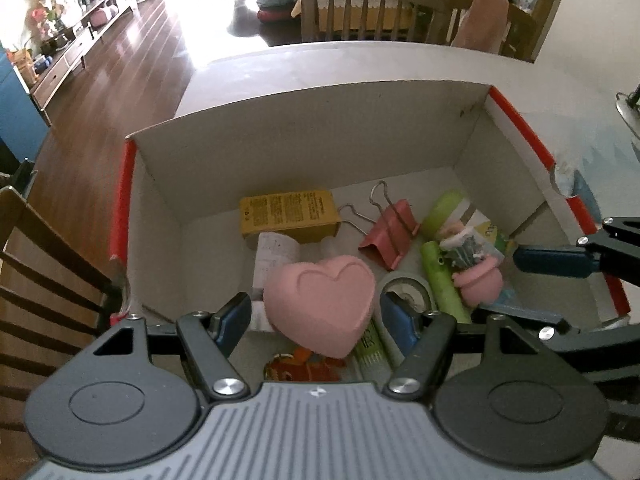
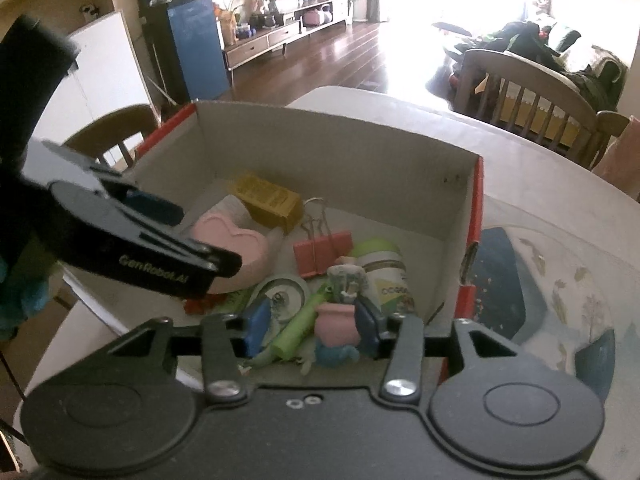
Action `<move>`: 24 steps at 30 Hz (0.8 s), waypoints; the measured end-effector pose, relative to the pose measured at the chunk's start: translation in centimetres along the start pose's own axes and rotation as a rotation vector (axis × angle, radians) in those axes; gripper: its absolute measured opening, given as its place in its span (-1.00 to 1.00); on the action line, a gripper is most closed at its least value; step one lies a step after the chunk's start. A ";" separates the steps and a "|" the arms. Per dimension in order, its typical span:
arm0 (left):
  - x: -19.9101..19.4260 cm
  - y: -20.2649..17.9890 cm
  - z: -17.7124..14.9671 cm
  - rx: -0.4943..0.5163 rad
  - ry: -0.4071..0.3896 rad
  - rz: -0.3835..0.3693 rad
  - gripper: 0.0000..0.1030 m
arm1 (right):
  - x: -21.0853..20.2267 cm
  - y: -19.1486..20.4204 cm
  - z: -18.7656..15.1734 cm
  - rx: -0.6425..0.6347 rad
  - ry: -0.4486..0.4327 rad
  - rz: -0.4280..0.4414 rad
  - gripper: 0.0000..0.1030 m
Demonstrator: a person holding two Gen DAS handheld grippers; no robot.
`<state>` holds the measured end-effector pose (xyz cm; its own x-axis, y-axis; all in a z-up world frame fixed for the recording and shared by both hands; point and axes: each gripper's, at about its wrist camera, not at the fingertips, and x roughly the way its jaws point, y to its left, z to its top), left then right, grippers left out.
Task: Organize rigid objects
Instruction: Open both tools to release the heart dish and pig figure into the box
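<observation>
Left wrist view shows our left gripper spread wide around the pink heart box inside the red-edged cardboard box, not touching it. Our right gripper hangs parted around the small pink pot. Beneath lies a pale table; beyond, glossy wood floor and slatted chairs.

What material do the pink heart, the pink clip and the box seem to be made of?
Pink heart: probably foam or soap; matte, grainy surface.
Pink clip: painted sheet metal, with bare wire handles.
Box: cardboard; dull grey inside, red outside, torn edge.
</observation>
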<state>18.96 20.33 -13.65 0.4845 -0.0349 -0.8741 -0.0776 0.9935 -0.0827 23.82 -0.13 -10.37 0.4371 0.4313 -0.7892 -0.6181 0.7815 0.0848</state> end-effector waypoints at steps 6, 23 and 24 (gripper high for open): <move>-2.2 0.0 -1.1 -0.039 -0.051 -0.008 0.39 | -2.2 -0.2 -0.1 0.027 -0.054 0.013 -0.03; -10.3 -0.6 -3.7 -0.163 -0.244 -0.076 0.61 | -9.1 0.5 -1.1 0.038 -0.210 0.059 0.29; -10.8 -0.8 -3.9 -0.159 -0.254 -0.075 0.61 | -9.5 0.6 -1.2 0.036 -0.218 0.061 0.31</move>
<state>10.44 19.49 -6.00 0.6945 -0.0600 -0.7169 -0.1585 0.9593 -0.2339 18.55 -4.30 -3.53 0.5332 0.5625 -0.6320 -0.6258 0.7649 0.1527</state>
